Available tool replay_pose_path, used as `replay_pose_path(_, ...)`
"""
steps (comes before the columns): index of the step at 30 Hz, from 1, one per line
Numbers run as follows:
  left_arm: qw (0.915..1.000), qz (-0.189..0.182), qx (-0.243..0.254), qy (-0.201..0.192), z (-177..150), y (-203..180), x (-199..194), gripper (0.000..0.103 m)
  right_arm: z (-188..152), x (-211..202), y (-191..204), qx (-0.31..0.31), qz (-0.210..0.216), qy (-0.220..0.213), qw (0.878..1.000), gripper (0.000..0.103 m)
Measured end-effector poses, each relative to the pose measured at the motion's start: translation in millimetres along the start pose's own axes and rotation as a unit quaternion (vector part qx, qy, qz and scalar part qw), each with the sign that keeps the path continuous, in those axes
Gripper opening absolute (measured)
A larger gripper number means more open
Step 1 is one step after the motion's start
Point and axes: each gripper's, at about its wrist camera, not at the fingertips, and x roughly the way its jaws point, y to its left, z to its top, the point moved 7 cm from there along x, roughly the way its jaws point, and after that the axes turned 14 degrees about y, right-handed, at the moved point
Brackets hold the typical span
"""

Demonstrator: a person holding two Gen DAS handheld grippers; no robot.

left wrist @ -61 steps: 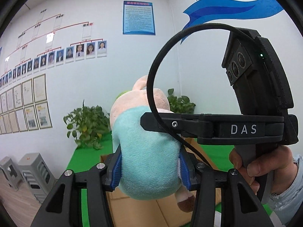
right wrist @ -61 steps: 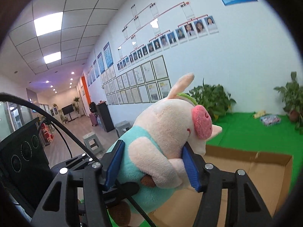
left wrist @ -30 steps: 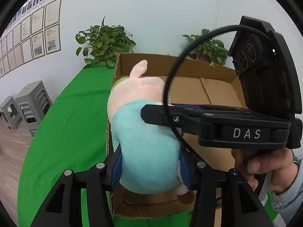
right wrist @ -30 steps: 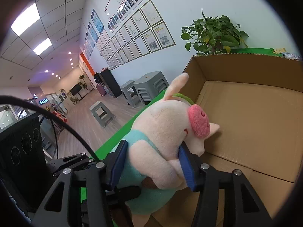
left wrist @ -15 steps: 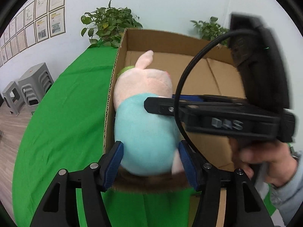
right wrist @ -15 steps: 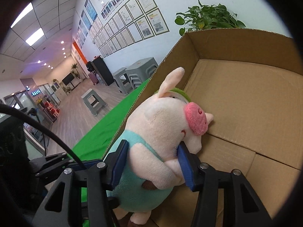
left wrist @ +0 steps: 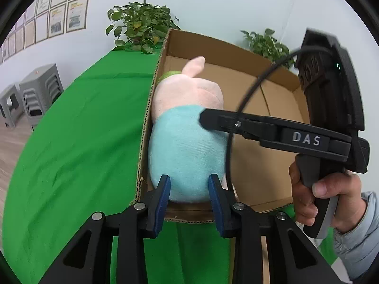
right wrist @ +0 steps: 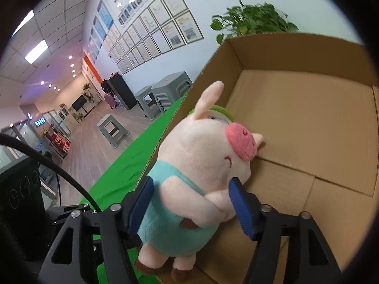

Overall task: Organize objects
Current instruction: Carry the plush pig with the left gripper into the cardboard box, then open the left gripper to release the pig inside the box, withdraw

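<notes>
A plush pig (left wrist: 184, 146) in a light blue outfit with a pink snout (right wrist: 241, 143) stands inside the open cardboard box (left wrist: 267, 165), against its left wall near the front corner. My left gripper (left wrist: 189, 189) has its blue pads beside the pig's lower back, drawn back at the box's front rim. My right gripper (right wrist: 191, 203) reaches in from the right, its blue pads on either side of the pig's body (right wrist: 189, 189). In the left wrist view one right finger (left wrist: 213, 120) lies across the pig's back.
The box stands on a table with a green cloth (left wrist: 78, 142). Potted plants (left wrist: 139, 30) stand behind the box by the white wall. Grey stools (left wrist: 33, 94) stand on the floor to the left. The box floor (right wrist: 308, 142) to the pig's right is bare cardboard.
Both grippers carried the pig down from the air into the box. Over the last half second the left gripper has drawn back and its pads have slackened; the right pads have spread a little.
</notes>
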Motion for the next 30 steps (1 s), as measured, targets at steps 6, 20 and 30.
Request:
replay_pose_path(6, 0.9984, 0.017, -0.011, -0.054, -3, 22, -40, 0.047, -9, 6, 8, 0.007, 0.011, 0.040, 0.999, 0.076)
replay_pose_path(20, 0.9962, 0.035, 0.015, -0.078, -7, 16, -54, 0.065, -57, -115, 21, 0.013, -0.226, -0.108, 0.968, 0.102)
replay_pose_path(30, 0.9842, 0.059, 0.081, -0.145, -35, -59, -122, 0.095, -114, -143, 26, 0.065, -0.225, -0.128, 0.964, 0.102)
